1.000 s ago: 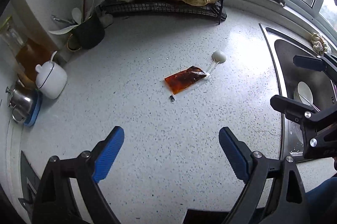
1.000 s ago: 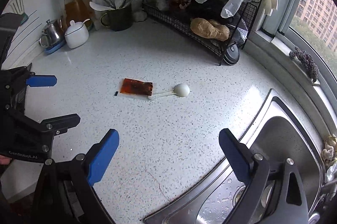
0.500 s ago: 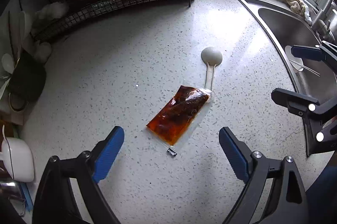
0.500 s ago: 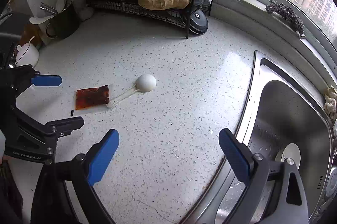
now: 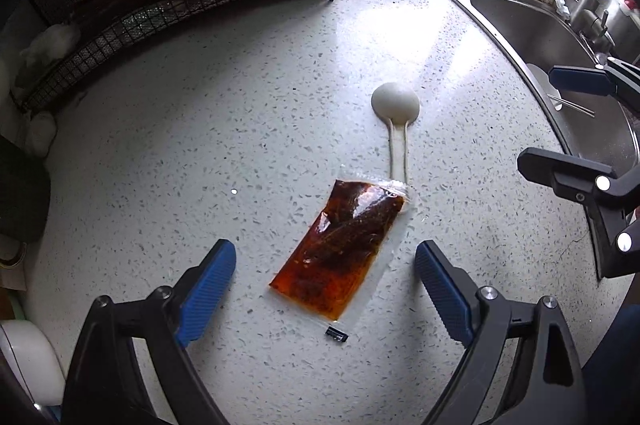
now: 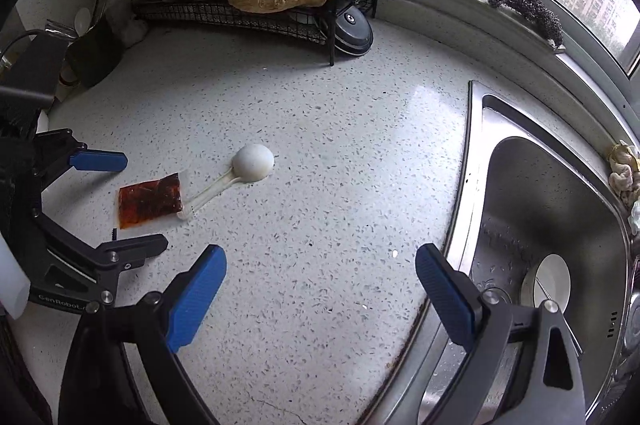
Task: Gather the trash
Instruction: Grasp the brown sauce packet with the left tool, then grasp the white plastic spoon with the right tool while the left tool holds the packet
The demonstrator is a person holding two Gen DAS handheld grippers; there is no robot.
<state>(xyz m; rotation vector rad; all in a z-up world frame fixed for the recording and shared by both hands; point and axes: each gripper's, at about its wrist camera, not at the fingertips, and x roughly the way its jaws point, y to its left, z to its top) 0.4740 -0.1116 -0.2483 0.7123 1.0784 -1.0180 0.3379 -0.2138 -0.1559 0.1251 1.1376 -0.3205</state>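
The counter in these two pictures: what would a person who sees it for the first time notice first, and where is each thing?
The eye goes first to the red sauce packet lying flat on the speckled counter, right between the open blue fingers of the left gripper, which do not touch it. Just beyond it lies a white plastic spoon, bowl down, its handle end at the packet's far corner. To the right, the steel sink holds a small white dish.

Reddish-brown sauce packet (image 5: 342,249) and a white spoon (image 5: 396,103) on a white, grey-speckled countertop (image 5: 200,129); blue gripper pads (image 5: 206,283).
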